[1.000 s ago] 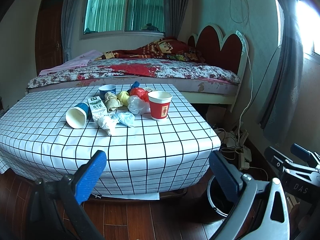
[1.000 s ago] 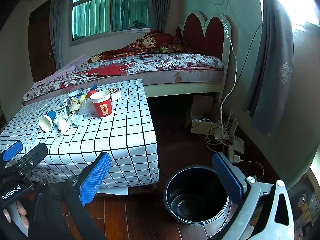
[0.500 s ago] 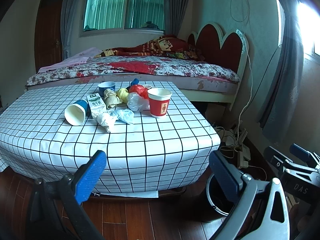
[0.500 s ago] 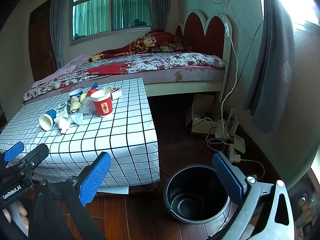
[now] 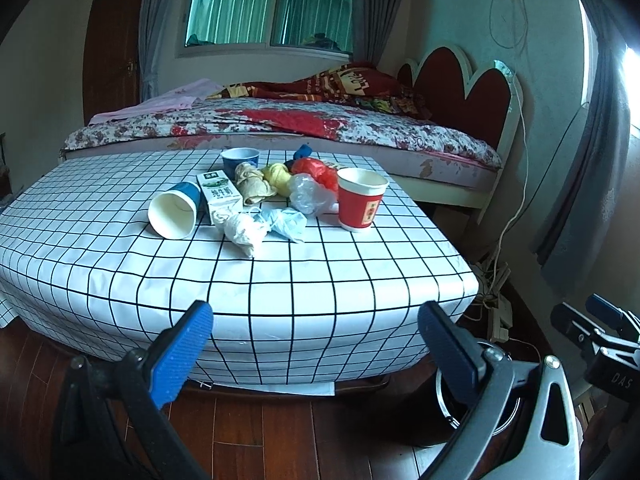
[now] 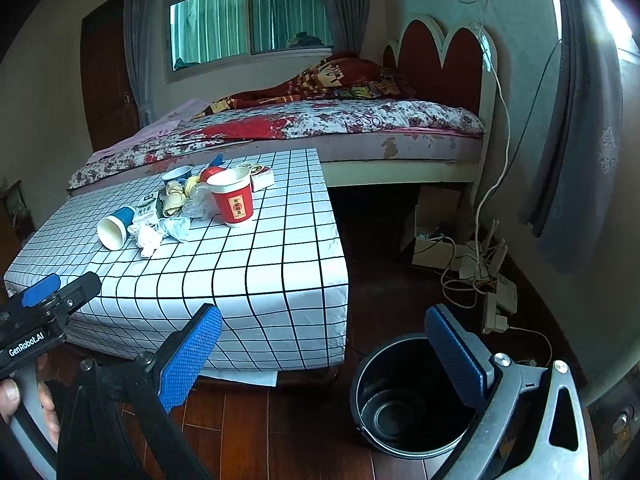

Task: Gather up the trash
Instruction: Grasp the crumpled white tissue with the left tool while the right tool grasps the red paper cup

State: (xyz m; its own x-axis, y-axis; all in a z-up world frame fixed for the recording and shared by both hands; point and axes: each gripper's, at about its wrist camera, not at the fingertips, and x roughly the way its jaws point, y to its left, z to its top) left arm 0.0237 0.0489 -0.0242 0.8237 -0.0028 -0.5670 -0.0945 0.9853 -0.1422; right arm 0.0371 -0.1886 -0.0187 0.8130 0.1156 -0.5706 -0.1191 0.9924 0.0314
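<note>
Trash heap (image 5: pixel 264 200) at 12 o'clock, untouched; bin (image 6: pixel 404 396) empty. Approach step. Left gripper (image 5: pixel 316 344) and right gripper (image 6: pixel 324 344) both released, holding nothing; next, reach for the nearest wad.

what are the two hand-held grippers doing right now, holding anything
Left hand-held gripper: open, holding nothing, short of the table.
Right hand-held gripper: open, holding nothing, above the floor beside the bin.

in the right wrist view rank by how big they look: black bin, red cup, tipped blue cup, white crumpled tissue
1. black bin, by far the largest, though it also sits nearest the camera
2. red cup
3. tipped blue cup
4. white crumpled tissue, close enough to the blue cup that those two are hard to separate
</note>
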